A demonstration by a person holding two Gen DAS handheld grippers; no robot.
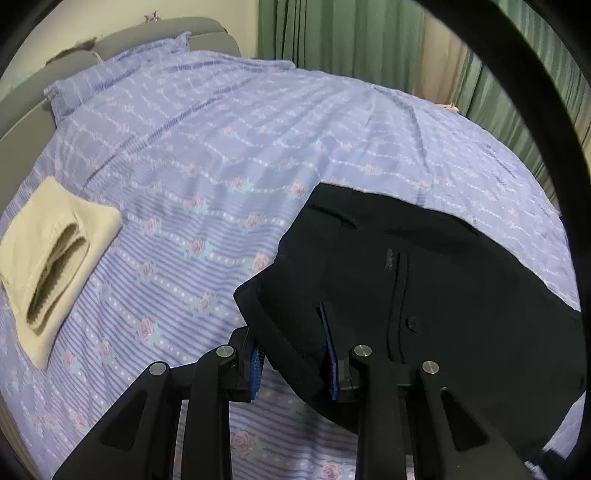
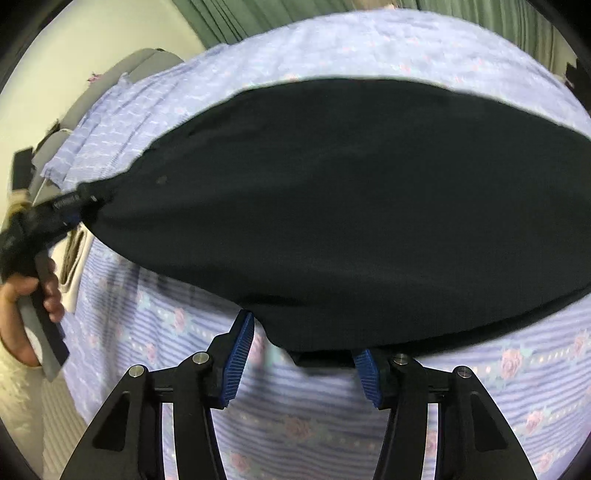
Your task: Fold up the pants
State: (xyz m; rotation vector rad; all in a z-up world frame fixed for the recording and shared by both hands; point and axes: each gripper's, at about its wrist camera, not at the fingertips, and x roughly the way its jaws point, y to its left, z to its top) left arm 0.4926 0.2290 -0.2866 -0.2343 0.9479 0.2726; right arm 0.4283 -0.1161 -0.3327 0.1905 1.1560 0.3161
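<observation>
Black pants (image 1: 424, 280) lie on the bed and are partly lifted; a button and a pocket slit show. My left gripper (image 1: 293, 358) has the pants' waistband edge between its blue pads, jaws partly closed around the fabric. In the right wrist view the pants (image 2: 351, 206) stretch wide and blurred across the bed. My right gripper (image 2: 303, 354) stands with its jaws wide apart and the near edge of the pants hanging between them, the pads not pressing the fabric. The left gripper (image 2: 70, 210) shows at the far left, pinching the pants' corner, held by a hand.
The bed has a lilac sheet with a rose pattern (image 1: 207, 155). A folded cream garment (image 1: 55, 266) lies at the left of the bed. A grey headboard (image 1: 29, 122) and green curtains (image 1: 351, 33) stand behind.
</observation>
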